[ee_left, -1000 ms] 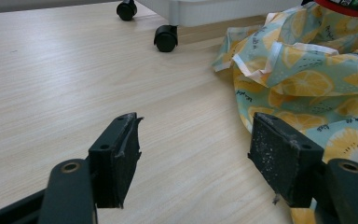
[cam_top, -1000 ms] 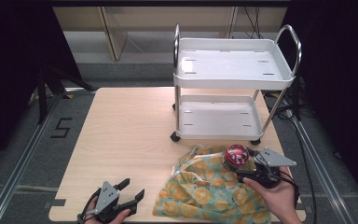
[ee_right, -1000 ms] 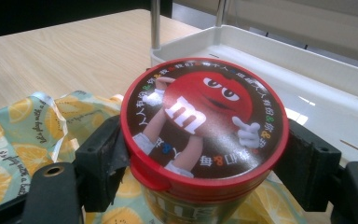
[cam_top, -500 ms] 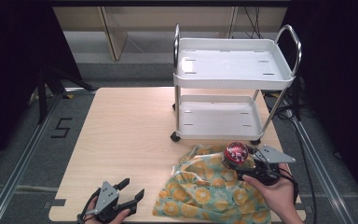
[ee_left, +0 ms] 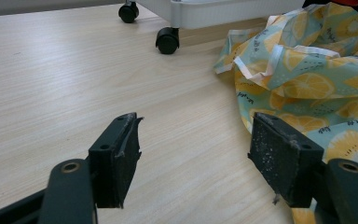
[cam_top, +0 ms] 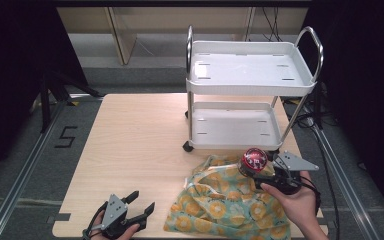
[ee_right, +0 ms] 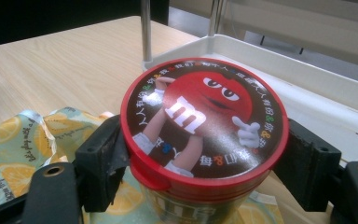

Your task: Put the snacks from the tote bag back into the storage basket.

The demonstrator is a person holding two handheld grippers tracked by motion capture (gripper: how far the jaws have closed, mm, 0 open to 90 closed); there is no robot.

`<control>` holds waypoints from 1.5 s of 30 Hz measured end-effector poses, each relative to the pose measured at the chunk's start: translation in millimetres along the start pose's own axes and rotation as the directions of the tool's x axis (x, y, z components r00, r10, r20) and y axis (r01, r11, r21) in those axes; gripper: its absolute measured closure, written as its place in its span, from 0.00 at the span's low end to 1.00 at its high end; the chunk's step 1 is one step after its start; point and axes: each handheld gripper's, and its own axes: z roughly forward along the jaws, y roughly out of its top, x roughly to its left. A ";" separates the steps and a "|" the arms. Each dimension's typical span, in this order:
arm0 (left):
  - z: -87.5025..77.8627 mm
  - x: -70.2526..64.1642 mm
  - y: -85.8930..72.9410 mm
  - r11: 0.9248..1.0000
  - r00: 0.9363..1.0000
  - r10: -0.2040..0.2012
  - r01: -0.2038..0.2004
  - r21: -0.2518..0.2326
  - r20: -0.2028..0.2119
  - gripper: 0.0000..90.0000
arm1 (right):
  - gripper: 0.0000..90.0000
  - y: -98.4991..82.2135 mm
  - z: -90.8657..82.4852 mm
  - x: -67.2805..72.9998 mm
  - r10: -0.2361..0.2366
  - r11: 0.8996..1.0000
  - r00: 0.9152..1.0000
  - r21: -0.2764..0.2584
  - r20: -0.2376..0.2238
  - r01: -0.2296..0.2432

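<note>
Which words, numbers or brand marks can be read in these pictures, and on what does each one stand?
"m": white letter on the red character on the red-lidded candy tub.
Ring of small characters around that lid: too small to read.
"5": black number on the grey floor, left of the table.

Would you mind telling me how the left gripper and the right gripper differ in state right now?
The left gripper stands open and empty above bare table, while the right gripper is shut on the red-lidded candy tub. The left is beside the lemon-print cloth; the right holds its load over that cloth. Both have black padded jaws.
</note>
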 end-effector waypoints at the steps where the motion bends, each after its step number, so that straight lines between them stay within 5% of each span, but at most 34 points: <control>1: -0.3 0.3 0.0 1.000 1.000 0.005 -0.005 0.004 -0.002 0.36 | 0.29 0.7 0.8 -1.7 -0.018 1.000 1.000 -0.006 0.000 0.018; 2: -0.1 0.2 0.1 1.000 1.000 0.005 -0.005 0.001 0.000 0.36 | 0.29 0.9 0.5 0.2 0.012 1.000 1.000 0.000 0.000 -0.012; 5: -0.7 1.3 0.4 1.000 1.000 0.022 -0.022 0.008 0.000 0.36 | 0.29 2.5 2.2 -2.6 -0.017 1.000 1.000 -0.011 -0.006 0.016; 13: -0.9 0.7 0.6 1.000 1.000 0.019 -0.019 0.005 -0.001 0.36 | 0.29 4.5 2.9 -1.9 0.006 1.000 1.000 -0.002 -0.004 -0.006; 15: -0.9 0.5 0.6 1.000 1.000 0.018 -0.018 0.005 -0.002 0.36 | 0.29 5.3 4.6 -5.2 -0.027 0.999 1.000 -0.024 0.003 0.027; 16: -0.9 0.6 0.6 1.000 1.000 0.019 -0.019 0.005 -0.002 0.36 | 0.29 5.3 3.8 -2.7 0.008 1.000 1.000 -0.009 -0.002 -0.008; 20: -0.8 -0.8 0.2 1.000 1.000 -0.004 0.004 0.009 -0.006 0.36 | 0.29 6.3 5.5 -5.2 -0.015 1.000 1.000 -0.025 -0.002 0.015; 22: -0.6 -0.9 0.2 1.000 1.000 -0.005 0.005 0.003 -0.005 0.36 | 0.29 6.6 3.8 -3.4 0.021 1.000 1.000 -0.007 0.002 -0.021; 31: -0.8 -0.7 0.3 1.000 1.000 0.003 -0.003 -0.003 0.001 0.36 | 0.29 9.3 7.4 -7.5 -0.009 0.999 1.000 -0.047 0.021 0.010; 32: -1.0 -0.1 0.8 1.000 1.000 0.018 -0.018 -0.004 0.003 0.36 | 0.29 9.5 6.6 -5.6 0.023 0.999 1.000 -0.033 0.015 -0.023; 45: -1.1 -0.3 0.9 1.000 1.000 0.021 -0.021 -0.005 0.001 0.36 | 0.29 14.0 6.5 -8.5 0.007 0.999 1.000 -0.032 0.014 -0.007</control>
